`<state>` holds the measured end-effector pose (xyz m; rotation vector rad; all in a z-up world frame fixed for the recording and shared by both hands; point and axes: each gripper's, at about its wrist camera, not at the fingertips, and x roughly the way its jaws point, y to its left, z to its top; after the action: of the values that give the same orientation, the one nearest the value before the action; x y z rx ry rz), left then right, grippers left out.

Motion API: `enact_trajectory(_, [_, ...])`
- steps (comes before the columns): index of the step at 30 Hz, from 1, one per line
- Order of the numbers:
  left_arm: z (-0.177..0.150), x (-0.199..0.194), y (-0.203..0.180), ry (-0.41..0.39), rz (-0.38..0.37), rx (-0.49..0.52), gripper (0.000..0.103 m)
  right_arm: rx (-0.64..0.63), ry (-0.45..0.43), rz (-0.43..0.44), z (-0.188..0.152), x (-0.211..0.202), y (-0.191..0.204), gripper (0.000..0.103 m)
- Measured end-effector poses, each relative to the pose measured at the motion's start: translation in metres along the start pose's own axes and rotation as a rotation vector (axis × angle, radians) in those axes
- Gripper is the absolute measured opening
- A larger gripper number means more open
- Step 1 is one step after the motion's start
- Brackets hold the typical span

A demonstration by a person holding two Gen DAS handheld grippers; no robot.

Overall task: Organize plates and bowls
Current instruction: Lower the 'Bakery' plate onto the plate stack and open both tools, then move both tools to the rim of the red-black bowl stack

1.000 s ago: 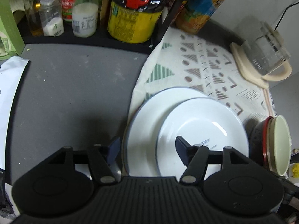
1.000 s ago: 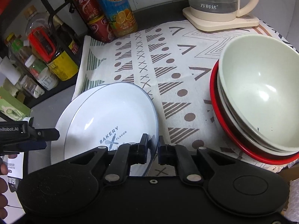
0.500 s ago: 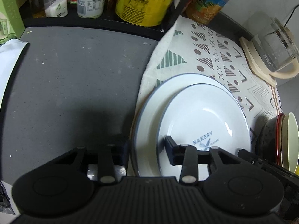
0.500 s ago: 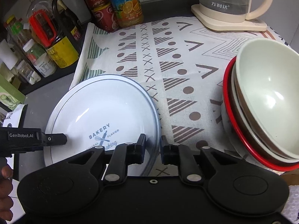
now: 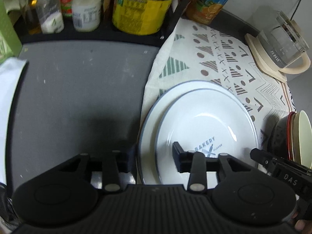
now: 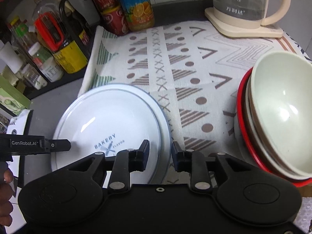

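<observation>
A smaller white "BAKERY" plate [image 5: 206, 124] lies on a larger white blue-rimmed plate [image 5: 150, 120] at the left edge of the patterned cloth. Both also show in the right wrist view, small plate [image 6: 109, 120], large plate's rim [image 6: 165, 128]. My left gripper [image 5: 153, 159] is open, its jaws astride the plates' left rim. My right gripper [image 6: 160, 154] is open, its jaws apart on either side of the plates' right rim. A stack of bowls, cream on top [image 6: 280, 113] and red-rimmed beneath, stands on the right.
A glass kettle [image 6: 245, 5] on a cream base stands at the back right. Bottles, jars and cans [image 6: 124, 11] crowd a black rack along the back left. Grey countertop [image 5: 74, 89] lies left of the cloth [image 6: 187, 62]. White paper [image 5: 9, 89] lies at the far left.
The right gripper has opened and let go of the small plate, which now lies flat on the large plate. The left gripper has shifted slightly toward the plates.
</observation>
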<state>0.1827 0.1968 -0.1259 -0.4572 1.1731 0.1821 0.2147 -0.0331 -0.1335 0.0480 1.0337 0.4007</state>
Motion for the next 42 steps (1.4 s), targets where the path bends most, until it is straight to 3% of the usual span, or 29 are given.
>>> enact_trajectory(3, [0.006,-0.006,-0.008,-0.019,-0.008,0.021,0.049,0.013,-0.025,0.029,0.006,-0.008,-0.003,0.032])
enact_trajectory(10, [0.015,-0.024,-0.032,-0.079,-0.051,0.086,0.071,0.013,-0.127,0.029,0.02,-0.036,-0.006,0.075])
enact_trajectory(13, [0.019,-0.028,-0.041,-0.101,-0.091,0.1,0.083,0.009,-0.175,0.039,0.024,-0.046,-0.011,0.088])
enact_trajectory(16, [0.021,-0.03,-0.051,-0.121,-0.094,0.106,0.085,0.001,-0.209,0.059,0.029,-0.054,-0.017,0.094])
enact_trajectory(22, [0.022,-0.032,-0.073,-0.141,-0.088,0.075,0.085,-0.035,-0.229,0.109,0.038,-0.065,-0.034,0.099])
enact_trajectory(31, [0.011,-0.036,-0.124,-0.184,-0.081,0.063,0.085,-0.06,-0.247,0.078,0.047,-0.085,-0.083,0.099])
enact_trajectory(42, [-0.007,-0.027,-0.19,-0.179,-0.099,0.063,0.085,-0.048,-0.253,0.073,0.05,-0.101,-0.148,0.099])
